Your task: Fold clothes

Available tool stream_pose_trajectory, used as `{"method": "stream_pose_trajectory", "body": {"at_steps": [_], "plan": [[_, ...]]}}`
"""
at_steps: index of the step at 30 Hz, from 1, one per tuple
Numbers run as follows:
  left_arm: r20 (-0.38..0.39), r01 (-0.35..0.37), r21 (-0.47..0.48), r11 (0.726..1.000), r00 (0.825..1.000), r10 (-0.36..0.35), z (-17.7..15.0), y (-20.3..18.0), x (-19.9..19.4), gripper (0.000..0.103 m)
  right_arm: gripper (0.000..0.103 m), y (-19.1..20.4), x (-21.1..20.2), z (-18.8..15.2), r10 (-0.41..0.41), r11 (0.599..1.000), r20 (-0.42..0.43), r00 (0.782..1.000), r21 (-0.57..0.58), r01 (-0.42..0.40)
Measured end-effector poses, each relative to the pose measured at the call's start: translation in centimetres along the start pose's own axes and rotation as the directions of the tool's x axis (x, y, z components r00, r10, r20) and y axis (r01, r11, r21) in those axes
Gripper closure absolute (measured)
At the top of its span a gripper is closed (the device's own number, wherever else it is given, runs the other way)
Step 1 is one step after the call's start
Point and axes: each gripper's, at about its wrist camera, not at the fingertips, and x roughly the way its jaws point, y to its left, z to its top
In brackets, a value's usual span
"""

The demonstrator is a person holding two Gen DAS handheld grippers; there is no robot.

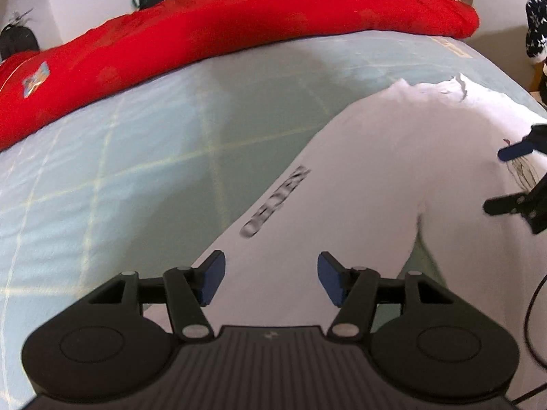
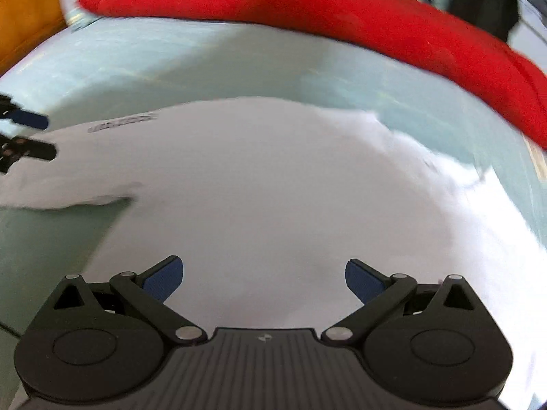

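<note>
- Two grippers, both with jaws apart and nothing between the pads; both hang over the garment without touching it.
- Left gripper (image 1: 271, 282): blue pads spread, a white sleeve or leg of the white garment (image 1: 393, 177) runs straight out from between them, away and to the right. Grey printed lettering (image 1: 275, 201) sits on that strip just ahead of the pads.
- Right gripper (image 2: 264, 280): jaws wider, directly over the broad body of the garment; cloth fills everything just ahead of it. Its view is motion-blurred, so fine edges are unclear.
- Garment lies spread on a pale green bedsheet (image 1: 102, 171), mostly flat, with a ruffled far edge (image 1: 458, 85) beyond the left gripper, up and to its right.
- Beyond the garment, across the far side of the bed: a red blanket (image 1: 239, 27).
- Step, as I read it: between grasps — repositioning for the next fold, no fold line visibly made yet.
- Next move calls for: each gripper drops to a cloth edge or corner, pinches a single layer, then both lift and carry it over together so the strip lands on the body without bunching.
</note>
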Motion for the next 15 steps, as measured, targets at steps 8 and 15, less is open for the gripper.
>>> {"method": "stream_pose_trajectory", "body": {"at_steps": [8, 15], "plan": [[0.007, 0.072, 0.033, 0.997, 0.997, -0.072, 4.5, -4.2, 0.9, 0.042, 0.0, 2.0, -1.0, -1.7, 0.098, 0.985, 0.003, 0.995, -0.14, -0.096], [0.035, 0.206, 0.12, 0.971, 0.977, -0.211, 10.1, -11.0, 4.7, 0.042, 0.0, -2.4, -2.8, -4.6, -0.144, 0.96, 0.021, 0.989, -0.239, 0.145]]}}
